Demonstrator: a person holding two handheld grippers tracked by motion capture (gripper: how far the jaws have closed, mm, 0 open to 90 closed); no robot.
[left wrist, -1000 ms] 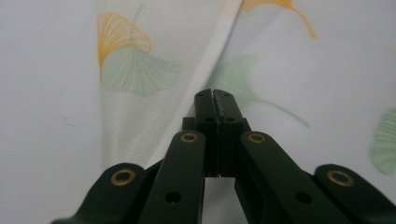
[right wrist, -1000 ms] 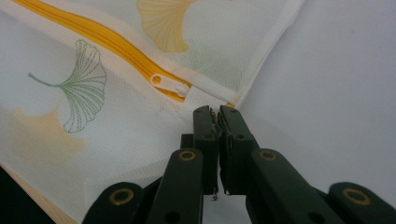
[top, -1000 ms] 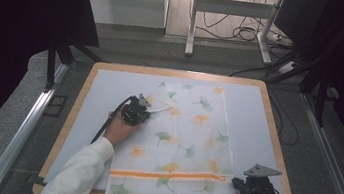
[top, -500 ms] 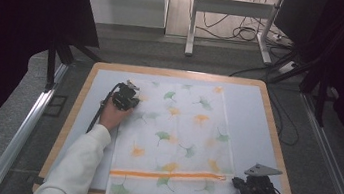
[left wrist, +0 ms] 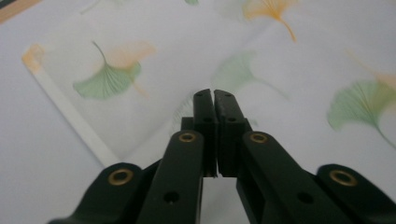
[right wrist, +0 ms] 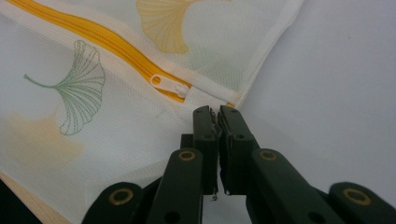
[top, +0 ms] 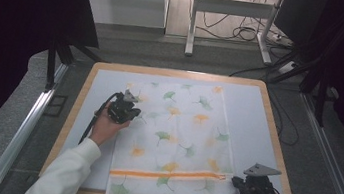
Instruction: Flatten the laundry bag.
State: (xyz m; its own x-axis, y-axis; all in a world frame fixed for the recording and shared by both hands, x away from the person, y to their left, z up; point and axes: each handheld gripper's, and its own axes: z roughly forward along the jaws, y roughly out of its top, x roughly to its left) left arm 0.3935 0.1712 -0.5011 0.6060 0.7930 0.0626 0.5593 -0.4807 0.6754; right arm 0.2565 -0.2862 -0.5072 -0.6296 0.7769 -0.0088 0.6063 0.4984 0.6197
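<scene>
Near right, the right gripper (top: 242, 183) sits clenched on the mesh bag (top: 174, 137) by the zipper pull (right wrist: 169, 85), so hold that firm; the bag lies flat mid-table, and farther left the left gripper (top: 132, 113), jaws together, looks empty over its edge and should smooth gently outward

The table (top: 77, 110) has a light wooden rim and a pale mat (top: 248, 117) covering its top. Directly on this mat lies a white mesh bag (top: 176, 128), flat, printed with ginkgo leaves, with an orange zipper (top: 167, 174) near the front edge.
</scene>
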